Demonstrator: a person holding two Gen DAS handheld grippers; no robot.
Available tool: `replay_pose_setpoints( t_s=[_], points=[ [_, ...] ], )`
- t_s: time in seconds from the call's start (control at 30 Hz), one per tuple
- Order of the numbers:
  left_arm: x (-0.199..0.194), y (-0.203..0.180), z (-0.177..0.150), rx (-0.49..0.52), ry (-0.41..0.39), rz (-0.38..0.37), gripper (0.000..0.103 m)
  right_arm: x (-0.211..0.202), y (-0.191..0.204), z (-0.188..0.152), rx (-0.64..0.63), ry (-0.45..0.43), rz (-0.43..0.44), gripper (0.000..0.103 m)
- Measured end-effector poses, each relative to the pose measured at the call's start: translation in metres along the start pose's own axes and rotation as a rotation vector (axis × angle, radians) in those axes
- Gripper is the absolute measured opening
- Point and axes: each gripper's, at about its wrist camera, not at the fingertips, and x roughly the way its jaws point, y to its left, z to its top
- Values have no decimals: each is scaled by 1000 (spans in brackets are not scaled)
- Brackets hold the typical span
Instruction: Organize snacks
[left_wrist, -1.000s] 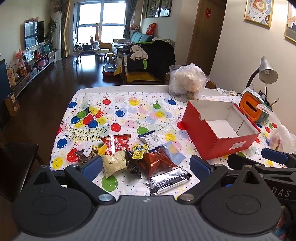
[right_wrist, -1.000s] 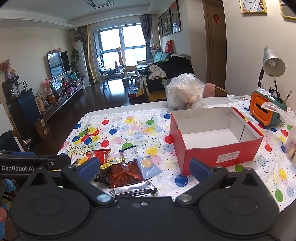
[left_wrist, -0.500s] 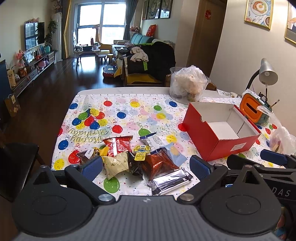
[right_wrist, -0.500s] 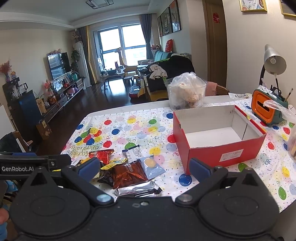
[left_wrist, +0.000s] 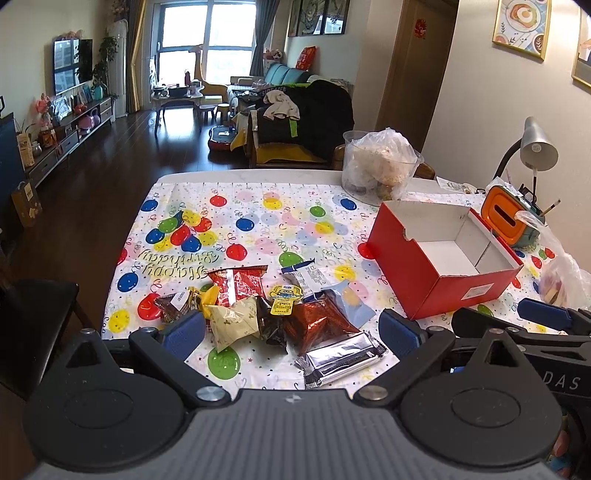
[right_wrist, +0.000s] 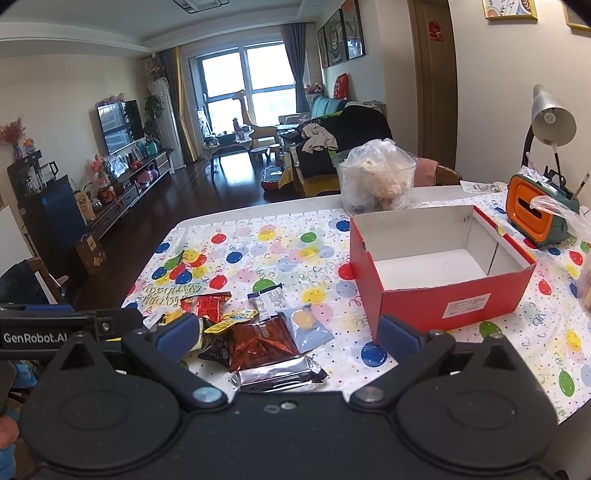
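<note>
Left wrist view showed the snack pile (left_wrist: 273, 314) lying low centre, between the spread fingers of the left hand-held gripper (left_wrist: 291, 330) (empty); red box (left_wrist: 439, 254) sat right.

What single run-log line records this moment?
left gripper: open | right gripper: open | snack pile: on tablecloth, untouched | red box: empty

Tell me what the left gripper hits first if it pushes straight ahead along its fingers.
Probably the snack pile: the left gripper is open and aimed at the copper-red packet, with the silver bar nearest below. Height above the table is unclear.
</note>
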Motion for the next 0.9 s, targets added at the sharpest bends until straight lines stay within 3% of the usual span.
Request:
replay_pose_setpoints(
  t_s=[0.23,0.5,0.7,0.9],
  points=[
    [9,2,-1,-7,8,22,101,15,-6,5,-36,1,21,103],
    [37,24,-3,-68,74,61,101,52,-21,4,-45,61,85,102],
    [59,42,-10,-89,142,87,101,88,-20,-5,-141,150,119,102],
    [78,51,-16,-113,201,101,100,119,-15,-21,-266,245,210,98]
  ],
)
